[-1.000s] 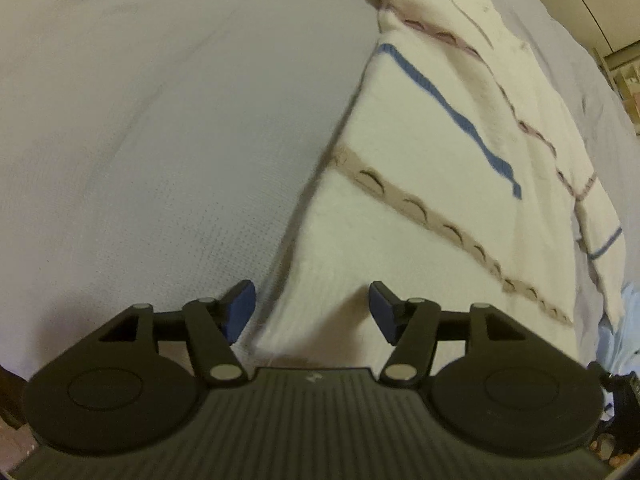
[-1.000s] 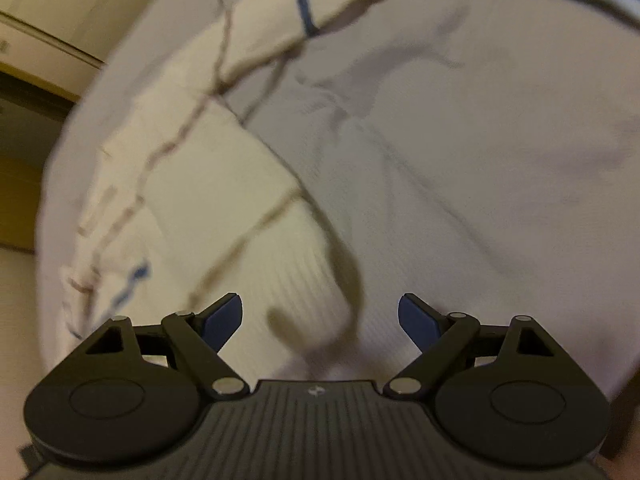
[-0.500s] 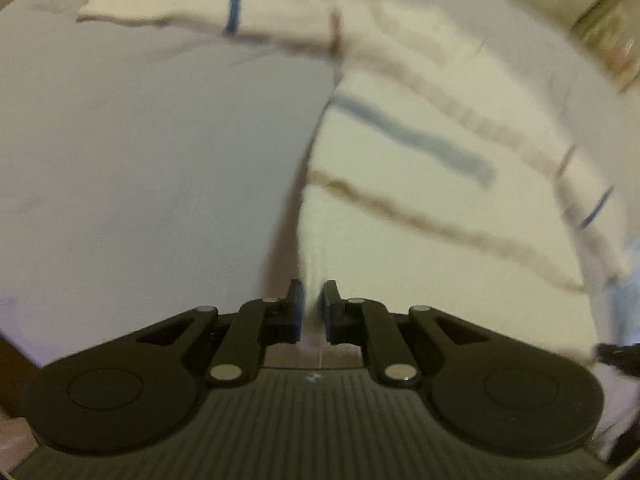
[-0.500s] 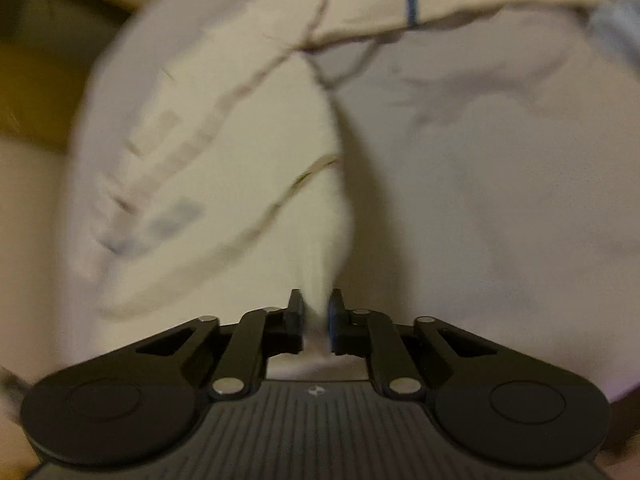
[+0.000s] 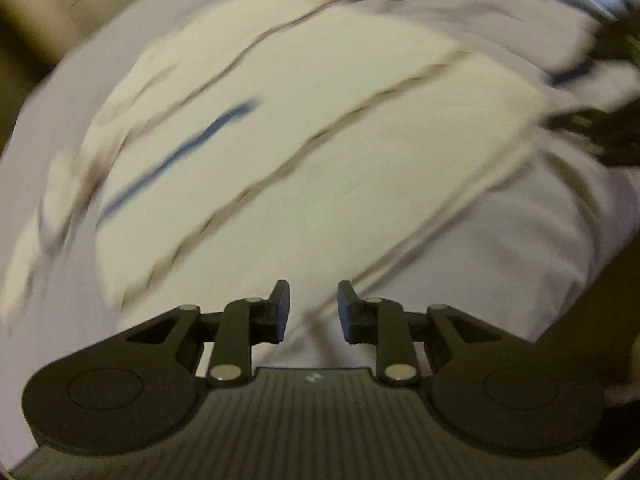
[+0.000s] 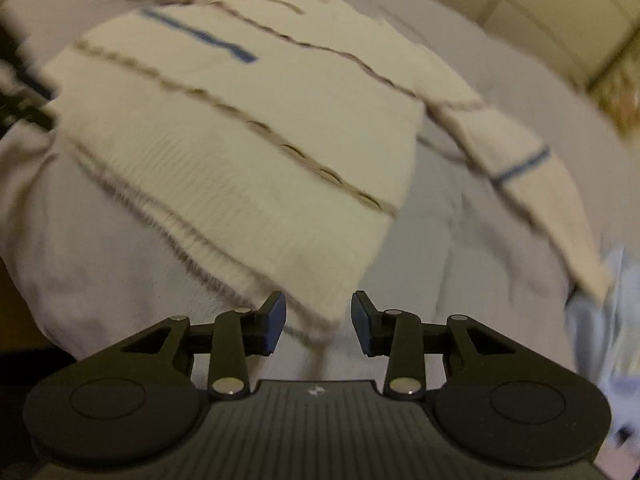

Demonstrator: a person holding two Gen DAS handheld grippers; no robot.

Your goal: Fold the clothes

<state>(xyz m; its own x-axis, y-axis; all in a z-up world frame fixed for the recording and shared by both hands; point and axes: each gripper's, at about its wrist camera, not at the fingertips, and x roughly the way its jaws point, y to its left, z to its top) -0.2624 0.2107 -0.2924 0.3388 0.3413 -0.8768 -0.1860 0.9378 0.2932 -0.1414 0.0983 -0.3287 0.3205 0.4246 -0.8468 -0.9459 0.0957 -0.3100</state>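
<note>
A cream knitted sweater [image 6: 240, 120] with thin brown and blue stripes lies spread on a pale grey bedsheet [image 6: 460, 260]. One sleeve [image 6: 520, 152] stretches to the right. My right gripper [image 6: 318, 320] hovers over the ribbed hem corner. Its jaws are opening, and the hem edge lies below the gap without the pads pressing it. The left wrist view is blurred by motion. There the sweater [image 5: 340, 140] fills the picture. My left gripper [image 5: 313, 312] is above it with its jaws opening. Cloth shows below the gap, and nothing is pinched.
The sheet [image 5: 520, 240] drops off at the bed's edge on the right of the left wrist view. A dark blurred shape [image 5: 600, 132] sits at that side. A light blue cloth [image 6: 600, 320] lies at the right. Pale cabinet panels [image 6: 540, 8] stand behind the bed.
Half a second ago both grippers were nearly shut at the sweater's hem. Both have since swung and rolled across the bed, and their jaws have parted. The sweater now lies flatter.
</note>
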